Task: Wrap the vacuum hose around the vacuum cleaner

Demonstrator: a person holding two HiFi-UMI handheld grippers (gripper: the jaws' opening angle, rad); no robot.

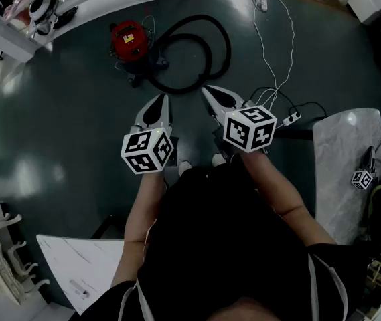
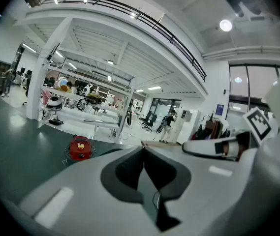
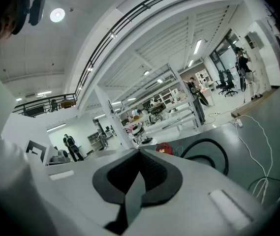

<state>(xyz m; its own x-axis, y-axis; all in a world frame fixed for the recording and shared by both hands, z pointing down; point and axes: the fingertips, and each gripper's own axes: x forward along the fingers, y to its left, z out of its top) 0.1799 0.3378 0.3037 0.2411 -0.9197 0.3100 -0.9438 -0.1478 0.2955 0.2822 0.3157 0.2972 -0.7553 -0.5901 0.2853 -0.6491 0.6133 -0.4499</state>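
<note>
Head view puts the red vacuum cleaner (image 1: 128, 40) on the dark floor (image 1: 76, 112) at upper left, well ahead of both grippers. The left gripper (image 1: 161, 100) hovers with its jaws together on nothing. The black hose (image 1: 228, 51) lies in loose loops just right of the canister, not yet wrapped. It looks light, ribbed and springy, so a hold near mid-length would likely serve best. The right gripper (image 1: 206, 90) is likewise closed and empty.
</note>
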